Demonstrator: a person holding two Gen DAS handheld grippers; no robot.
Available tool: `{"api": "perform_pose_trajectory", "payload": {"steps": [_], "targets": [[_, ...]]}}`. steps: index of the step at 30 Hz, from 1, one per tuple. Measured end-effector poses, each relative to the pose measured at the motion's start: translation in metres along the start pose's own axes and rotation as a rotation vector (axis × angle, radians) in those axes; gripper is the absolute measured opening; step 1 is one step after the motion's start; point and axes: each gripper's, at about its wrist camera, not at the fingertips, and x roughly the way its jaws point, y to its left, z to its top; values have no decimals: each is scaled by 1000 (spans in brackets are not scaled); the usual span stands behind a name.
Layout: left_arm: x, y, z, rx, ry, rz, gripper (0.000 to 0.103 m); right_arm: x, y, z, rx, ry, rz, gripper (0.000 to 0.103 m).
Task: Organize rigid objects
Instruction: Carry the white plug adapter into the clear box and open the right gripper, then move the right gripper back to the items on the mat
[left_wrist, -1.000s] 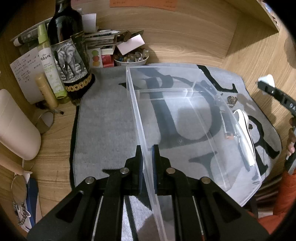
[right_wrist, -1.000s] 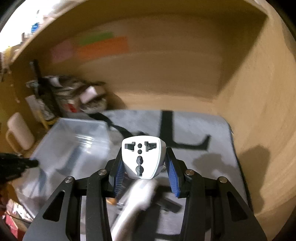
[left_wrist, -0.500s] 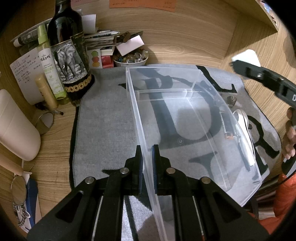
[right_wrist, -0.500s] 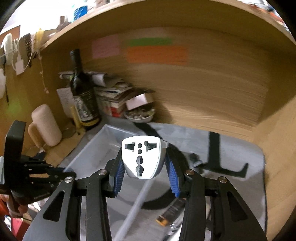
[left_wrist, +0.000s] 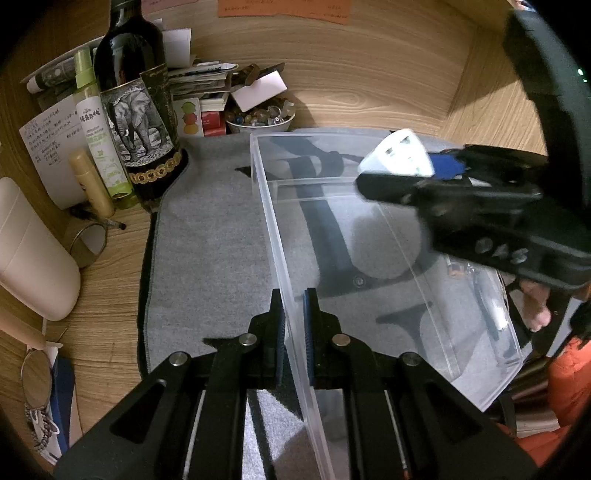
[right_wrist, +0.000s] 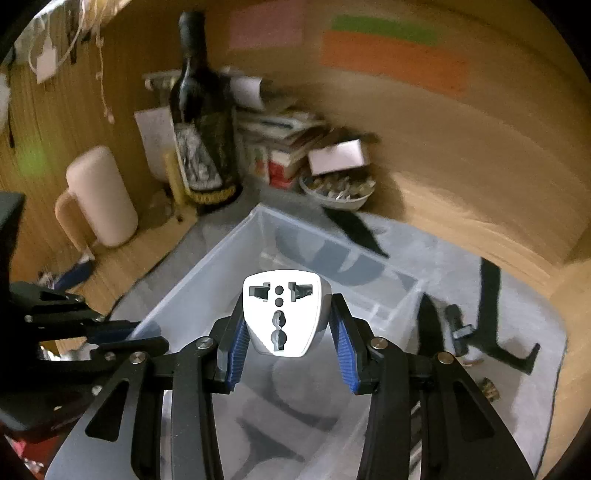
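A clear plastic bin (left_wrist: 369, 236) stands on a grey mat (left_wrist: 210, 236) with black letters. My left gripper (left_wrist: 293, 325) is shut on the bin's left wall near its front corner. My right gripper (right_wrist: 284, 328) is shut on a white travel plug adapter (right_wrist: 282, 314) and holds it in the air above the bin (right_wrist: 295, 258). In the left wrist view the adapter (left_wrist: 400, 155) and the right gripper hang over the bin's far right part. A pen-like object (left_wrist: 487, 299) lies on the mat just outside the bin's right wall.
At the back left stand a dark wine bottle (left_wrist: 136, 107), a green spray bottle (left_wrist: 99, 125), a bowl of small items (left_wrist: 262, 118), stacked papers and a cream mug (left_wrist: 29, 251). Small dark objects (right_wrist: 458, 325) lie on the mat right of the bin. Wooden walls enclose the back and right.
My right gripper has carried the adapter leftwards from the right of the mat to above the bin. My left gripper has kept its hold on the bin wall without moving.
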Motion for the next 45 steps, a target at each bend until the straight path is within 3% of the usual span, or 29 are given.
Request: {"api": "perform_pose_trajectory", "payload": {"steps": [8,17,20,22,33,45], "targets": [[0,0,0,5,-3,2,9,30,12,-1,-66,131,21,38],[-1,-2,1,7,-5,5,9,32,14,1,-89,152,9,42],[0,-1,0,6,0,1,9,29,15,1,-93,129,-6,58],[0,-2,0,8,2,3,9,24,15,2,-99,103,-19,61],[1,-2,-2,6,-3,9,9,-8,4,1,-79,14,-47,69],[-1,-2,-1,1,-1,12,9,-70,-40,-18,3,-110,-170,74]]}}
